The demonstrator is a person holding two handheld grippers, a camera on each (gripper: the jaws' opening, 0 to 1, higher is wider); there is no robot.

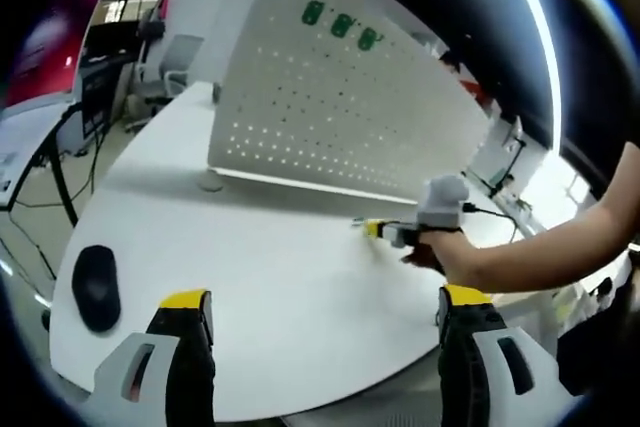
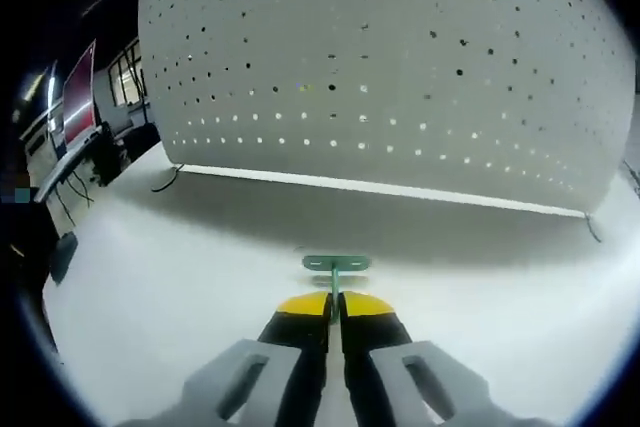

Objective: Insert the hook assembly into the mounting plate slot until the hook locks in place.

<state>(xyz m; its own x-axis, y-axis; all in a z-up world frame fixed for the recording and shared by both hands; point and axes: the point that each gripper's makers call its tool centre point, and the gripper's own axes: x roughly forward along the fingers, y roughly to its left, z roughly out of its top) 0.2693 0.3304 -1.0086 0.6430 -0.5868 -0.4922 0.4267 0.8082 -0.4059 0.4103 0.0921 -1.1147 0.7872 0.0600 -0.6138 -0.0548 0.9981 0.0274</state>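
An office: white desk (image 1: pixel 250 277), swivel chairs (image 1: pixel 165 77), computer mouse (image 1: pixel 96 287), perforated divider panel (image 1: pixel 340 117).

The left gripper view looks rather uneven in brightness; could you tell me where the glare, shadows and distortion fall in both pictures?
Left gripper view: a ceiling light strip and the area at right blow out, and the pegboard bows from the fisheye. Right gripper view: light is even and soft, the pegboard casts a broad shadow on the table, and the green hook in the shut right gripper is sharp.
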